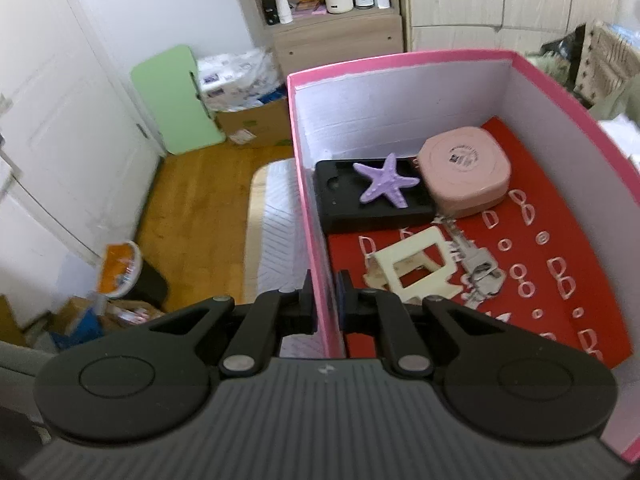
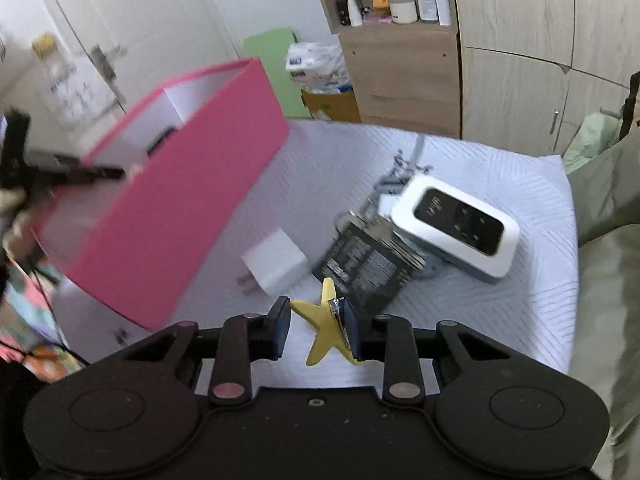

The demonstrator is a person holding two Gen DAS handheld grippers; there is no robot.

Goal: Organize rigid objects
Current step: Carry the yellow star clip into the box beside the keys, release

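My right gripper (image 2: 318,326) has the yellow star (image 2: 326,324) between its part-open jaws, one arm against the right pad (grip unclear), above the white bedcover (image 2: 500,312), while my left gripper (image 1: 326,304) pinches the pink box (image 1: 316,208) wall.

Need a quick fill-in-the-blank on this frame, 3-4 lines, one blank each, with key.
1. The left gripper is shut on the wall of the ____ box.
2. Inside the box, the purple starfish lies on a ____ tray.
3. The star-shaped clip between the right gripper fingers is ____ in colour.
4. The white charger plug lies on the bed cover, ____ the box.

Missing words: pink; black; yellow; outside
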